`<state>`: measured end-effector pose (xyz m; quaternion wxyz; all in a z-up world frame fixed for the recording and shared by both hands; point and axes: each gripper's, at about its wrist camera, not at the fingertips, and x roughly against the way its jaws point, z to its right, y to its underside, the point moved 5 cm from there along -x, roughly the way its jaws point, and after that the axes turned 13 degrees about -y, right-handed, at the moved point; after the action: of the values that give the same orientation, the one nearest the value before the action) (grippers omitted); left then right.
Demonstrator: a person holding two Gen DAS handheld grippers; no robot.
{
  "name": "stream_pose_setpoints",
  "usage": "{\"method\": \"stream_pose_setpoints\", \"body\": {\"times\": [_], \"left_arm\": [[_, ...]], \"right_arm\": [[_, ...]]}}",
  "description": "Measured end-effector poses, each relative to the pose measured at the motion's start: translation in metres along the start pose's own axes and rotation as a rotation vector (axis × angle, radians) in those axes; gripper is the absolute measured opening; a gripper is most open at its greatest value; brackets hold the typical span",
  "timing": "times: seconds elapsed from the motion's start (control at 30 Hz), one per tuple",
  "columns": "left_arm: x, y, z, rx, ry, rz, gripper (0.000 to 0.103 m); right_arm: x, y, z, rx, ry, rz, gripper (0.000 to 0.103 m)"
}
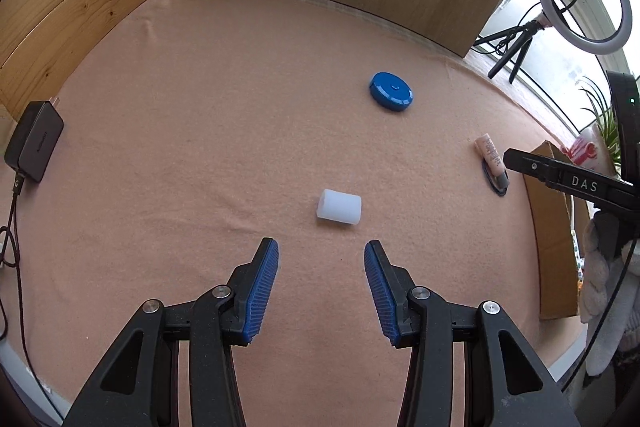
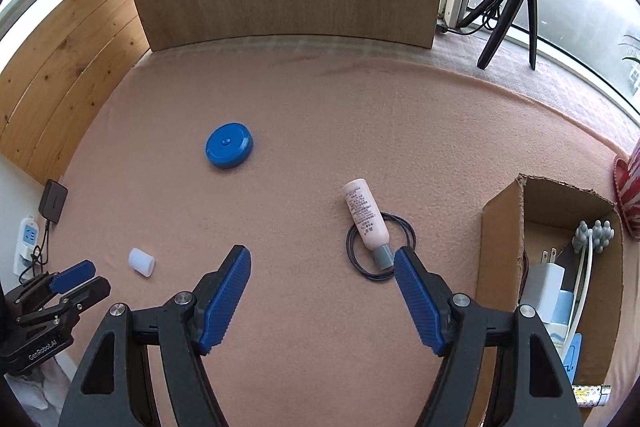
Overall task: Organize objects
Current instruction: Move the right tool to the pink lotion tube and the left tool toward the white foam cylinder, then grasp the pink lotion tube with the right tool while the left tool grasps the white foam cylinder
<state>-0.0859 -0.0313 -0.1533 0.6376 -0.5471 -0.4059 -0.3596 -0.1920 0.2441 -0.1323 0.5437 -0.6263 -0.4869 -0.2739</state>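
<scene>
- Two blue-padded fingers of the left gripper stand partly apart in the left wrist view, with nothing between them and only the pink cloth beneath the gap.
- Just beyond the fingertips, in line with the gap, the white cylinder lies on its side, apart from both pads.
- Farther ahead and a little to the right-finger side, the blue round lid lies flat on the cloth.
- Well out to the right of the right finger, the pink tube lies across a black cord ring, and the tip of the right gripper reaches in near it from the picture's edge.
- Well to the left of the left finger, a black power adapter lies at the cloth's edge.
- In the right wrist view, the right gripper has its fingers spread wide and empty.
- The pink tube lies just ahead of the right finger, its grey cap nearly at that fingertip; contact cannot be told.
- The black cord ring lies under the tube.
- The blue round lid lies well ahead of the left finger.
- The white cylinder lies out to the left of the left finger, with the left gripper just beside it.
- To the right of the right finger, an open cardboard box holds several items.
</scene>
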Motion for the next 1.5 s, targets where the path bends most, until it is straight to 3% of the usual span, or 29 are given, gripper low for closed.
{"method": "stream_pose_setpoints", "body": {"times": [0.13, 0.43, 0.8, 0.97, 1.1, 1.33, 1.5], "left_arm": [[0.005, 0.010, -0.013, 0.022, -0.011, 0.000, 0.048], [0.016, 0.002, -0.028, 0.040, -0.032, 0.012, 0.048], [0.013, -0.008, -0.022, -0.017, -0.035, 0.000, 0.048], [-0.003, -0.021, -0.032, -0.006, -0.016, -0.025, 0.048], [-0.015, -0.035, -0.034, -0.020, 0.000, -0.041, 0.048], [-0.030, -0.050, -0.025, -0.058, 0.045, -0.070, 0.048], [-0.032, -0.043, -0.017, -0.087, 0.065, -0.089, 0.048]], "right_arm": [[-0.024, -0.009, -0.004, 0.011, 0.027, -0.057, 0.068], [-0.038, -0.021, -0.024, 0.056, 0.034, -0.079, 0.067], [-0.036, -0.031, 0.003, -0.018, 0.010, -0.078, 0.066], [-0.031, -0.038, 0.012, -0.007, 0.022, -0.071, 0.064], [-0.028, -0.037, 0.030, -0.077, 0.003, -0.068, 0.063], [-0.037, -0.033, 0.057, -0.189, -0.033, -0.095, 0.044], [-0.047, -0.033, 0.065, -0.219, -0.034, -0.106, 0.038]]}}
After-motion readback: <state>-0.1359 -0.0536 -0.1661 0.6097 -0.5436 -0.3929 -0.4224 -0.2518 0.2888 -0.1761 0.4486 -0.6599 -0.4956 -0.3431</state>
